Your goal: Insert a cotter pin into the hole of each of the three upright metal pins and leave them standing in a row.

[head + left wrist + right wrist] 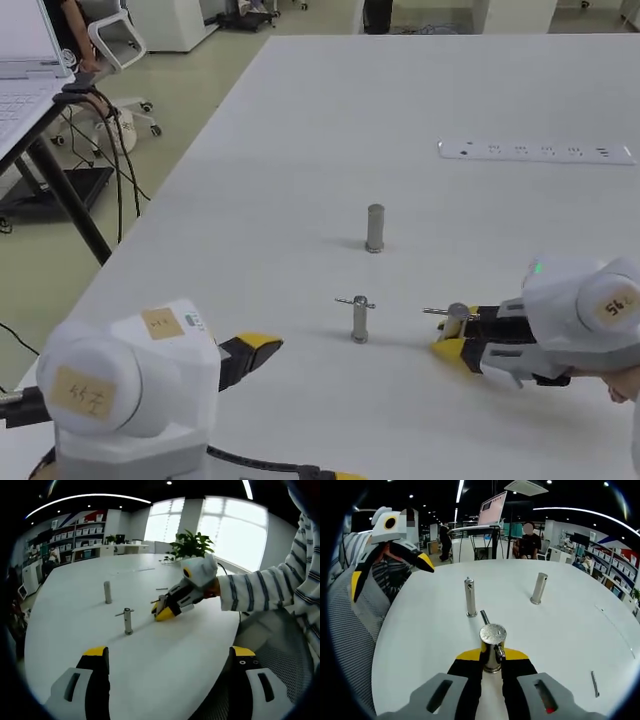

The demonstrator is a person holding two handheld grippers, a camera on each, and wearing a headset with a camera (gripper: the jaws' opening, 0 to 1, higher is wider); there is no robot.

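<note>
Three upright metal pins stand on the white table (300,150). The far pin (375,228) (107,592) (538,588) is bare. The middle pin (360,319) (128,621) (470,597) has a cotter pin across its top. My right gripper (458,336) (491,661) (167,609) is shut on the third pin (458,317) (492,645), standing on the table right of the middle one. A cotter pin (436,312) (484,616) pokes out of its head toward the middle pin. My left gripper (305,410) (169,652) (390,565) hovers open at the near edge, holding nothing.
A white power strip (535,152) lies at the far right of the table. A loose cotter pin (594,683) (161,588) rests on the table beyond the right gripper. A desk with a laptop (25,60) and an office chair (115,45) stand off the left edge.
</note>
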